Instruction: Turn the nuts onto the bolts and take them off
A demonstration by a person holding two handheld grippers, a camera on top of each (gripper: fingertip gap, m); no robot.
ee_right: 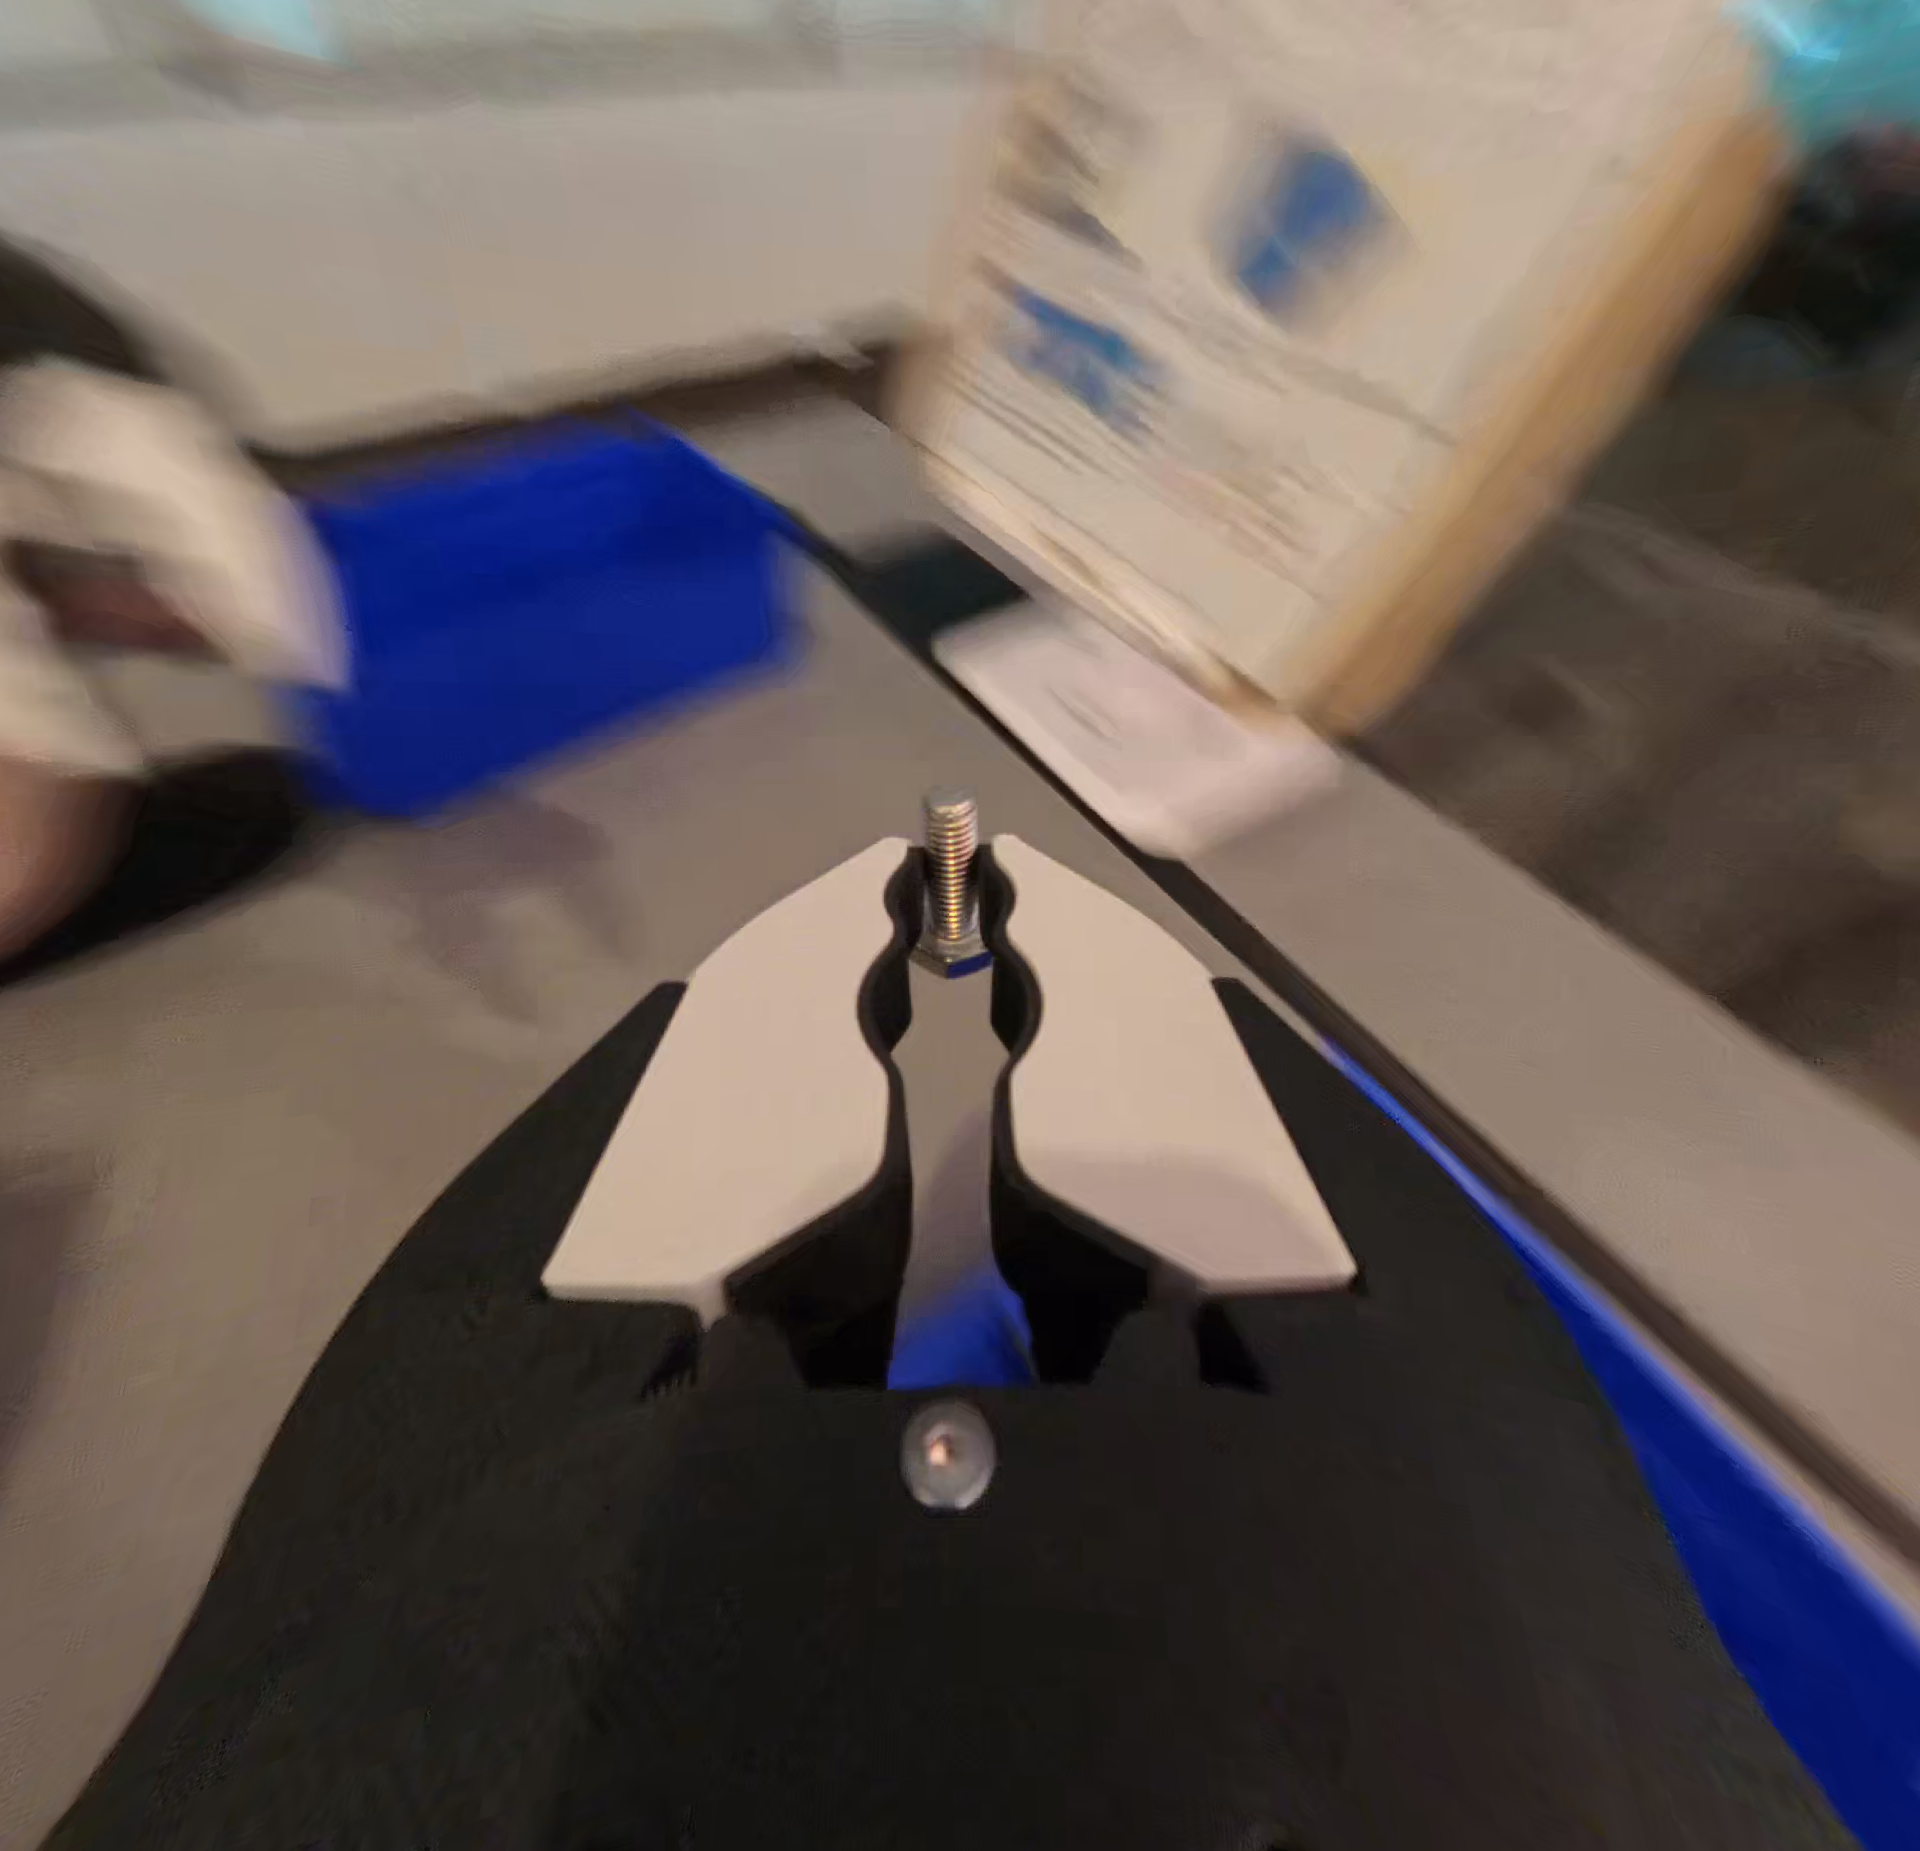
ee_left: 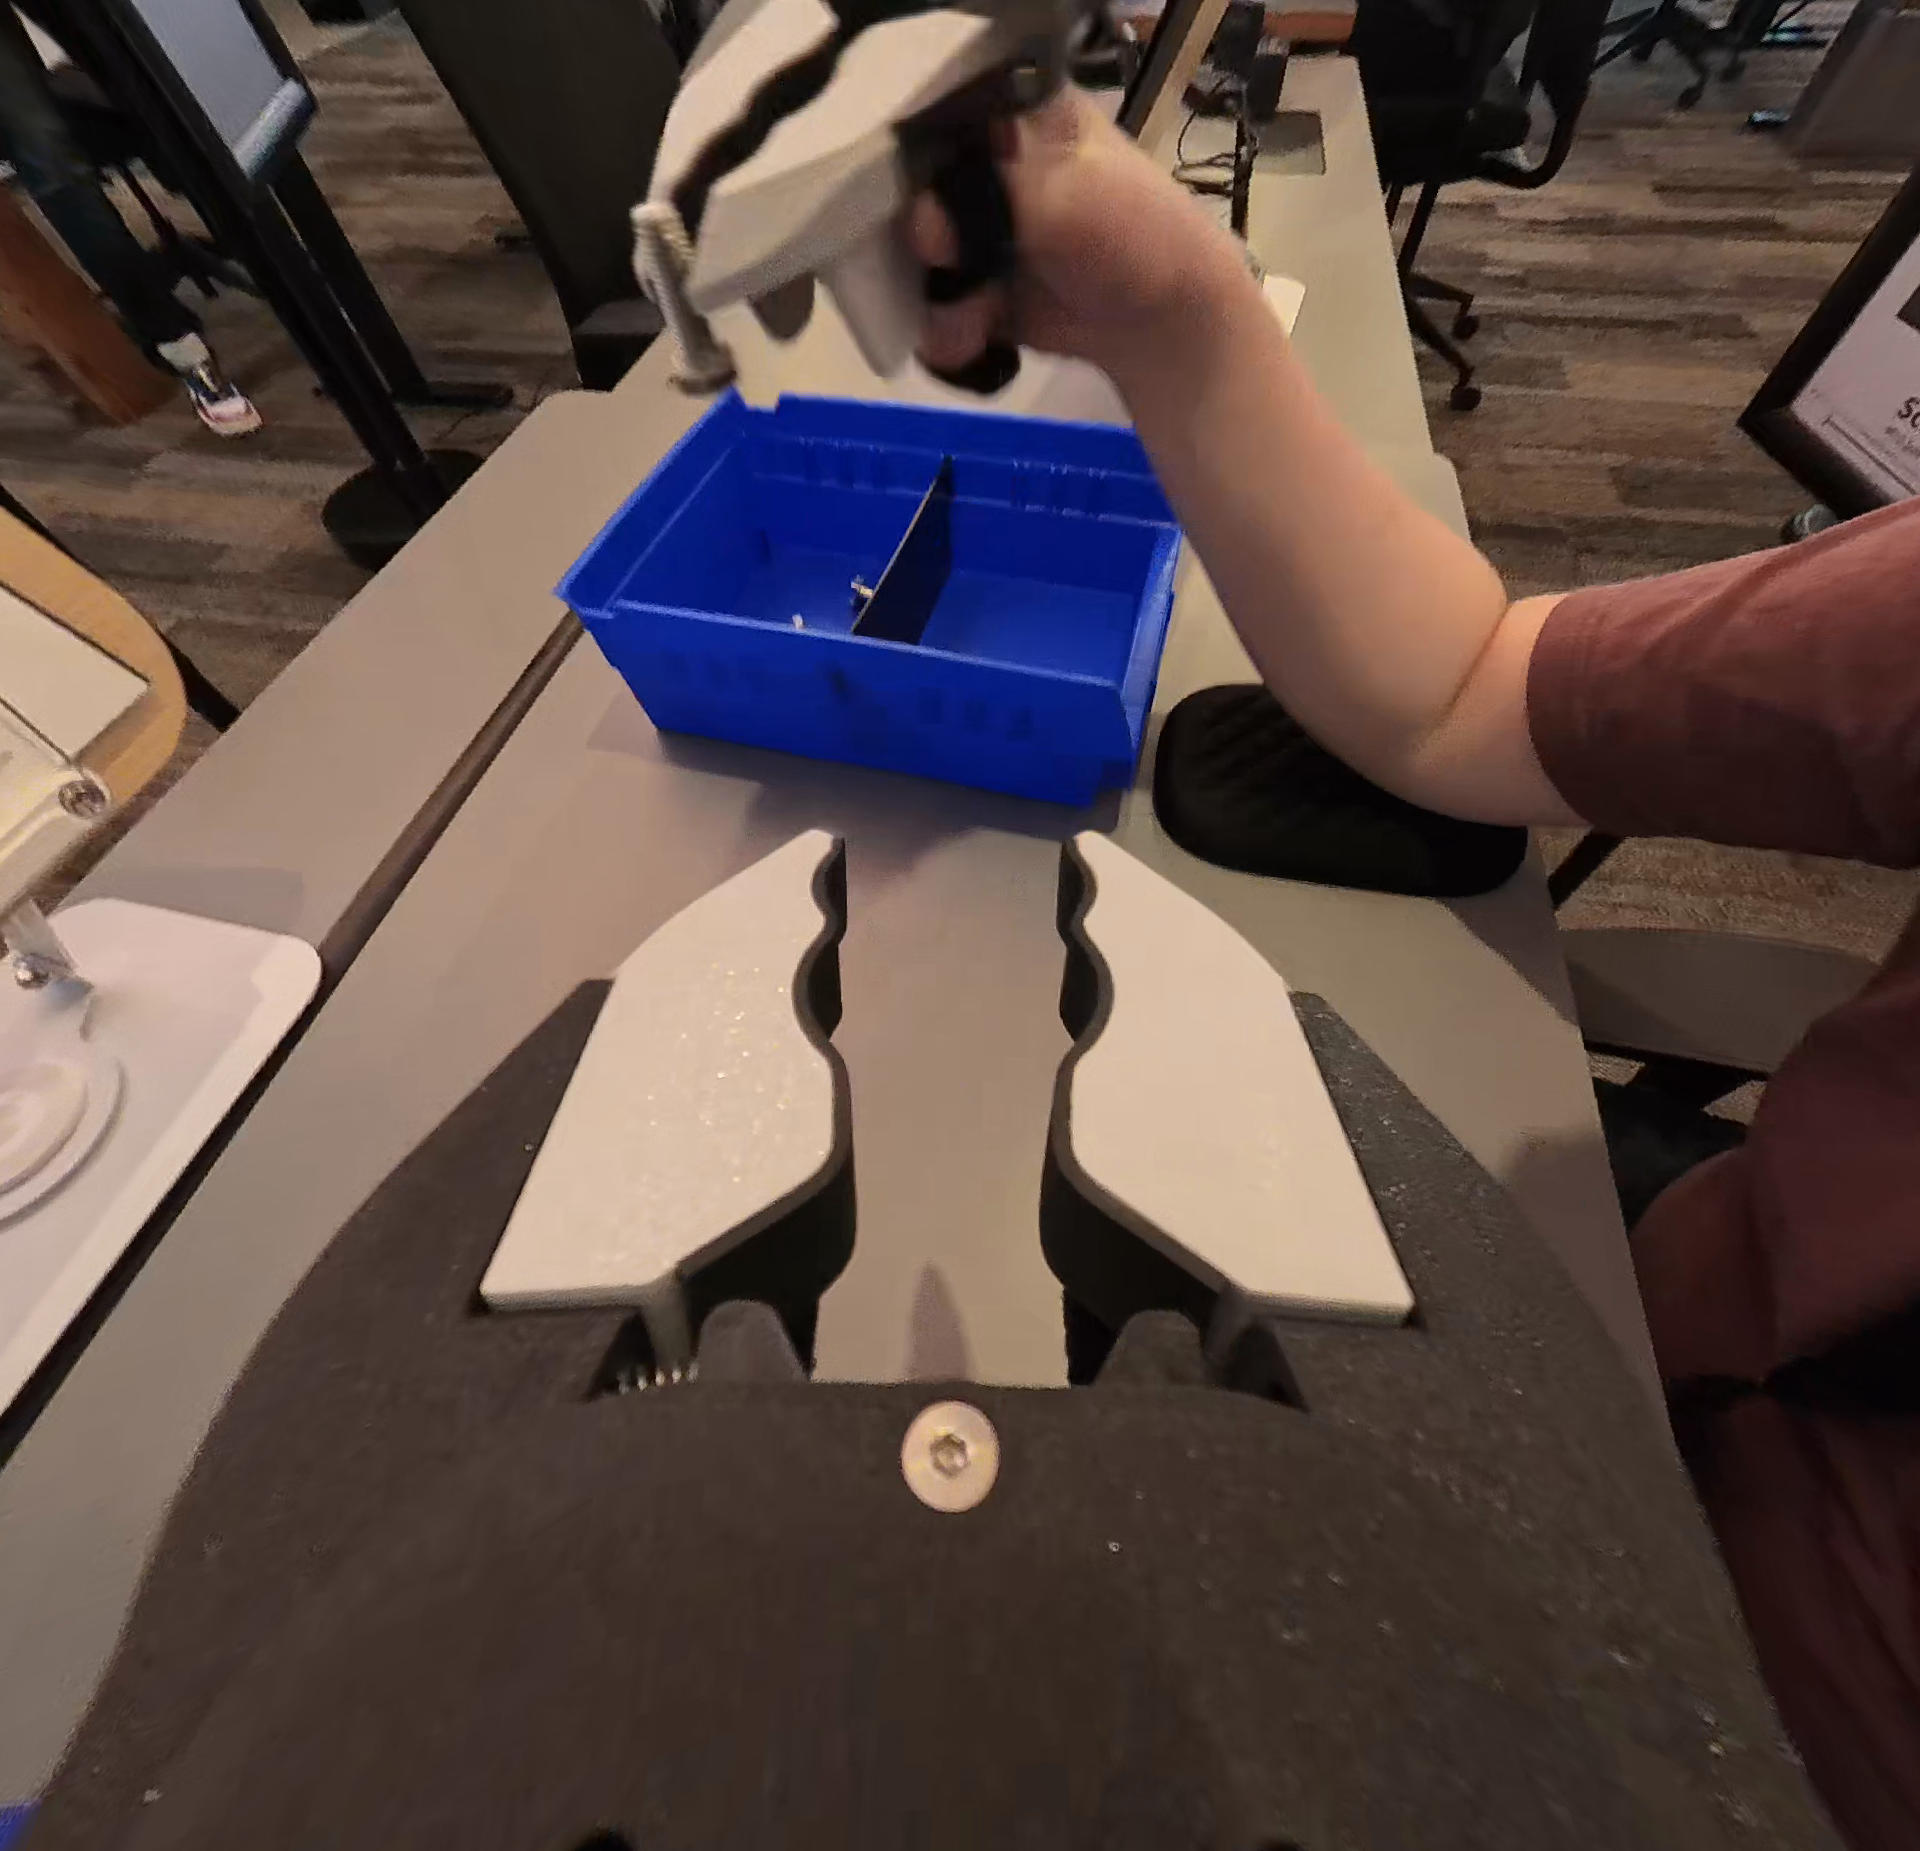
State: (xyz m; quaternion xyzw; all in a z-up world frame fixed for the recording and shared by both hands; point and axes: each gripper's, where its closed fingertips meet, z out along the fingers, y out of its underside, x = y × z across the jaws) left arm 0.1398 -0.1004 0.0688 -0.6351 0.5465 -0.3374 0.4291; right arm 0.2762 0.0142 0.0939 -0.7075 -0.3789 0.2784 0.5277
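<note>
Left wrist view: we record our left gripper (ee_left: 951, 871), two pale grey flat plastic fingers with wavy black inner edges, set wide apart over the smooth grey tabletop (ee_left: 644, 793), holding nothing. Beyond it sits a rectangular blue plastic bin (ee_left: 883, 679) with a dark divider (ee_left: 909, 565); small silvery pieces (ee_left: 857, 588), too small to tell apart, lie in its left compartment. Above the bin's far left corner the right gripper (ee_left: 681, 206) hangs, gripped by a hand (ee_left: 1049, 243), with a threaded steel bolt (ee_left: 675, 300) pinched lengthwise.

Right wrist view: heavily blurred. We log our right gripper (ee_right: 948, 851) clamped on the hex-headed bolt (ee_right: 948, 892), threaded end pointing forward past the tips. The bin (ee_right: 540, 617) lies far left.
</note>
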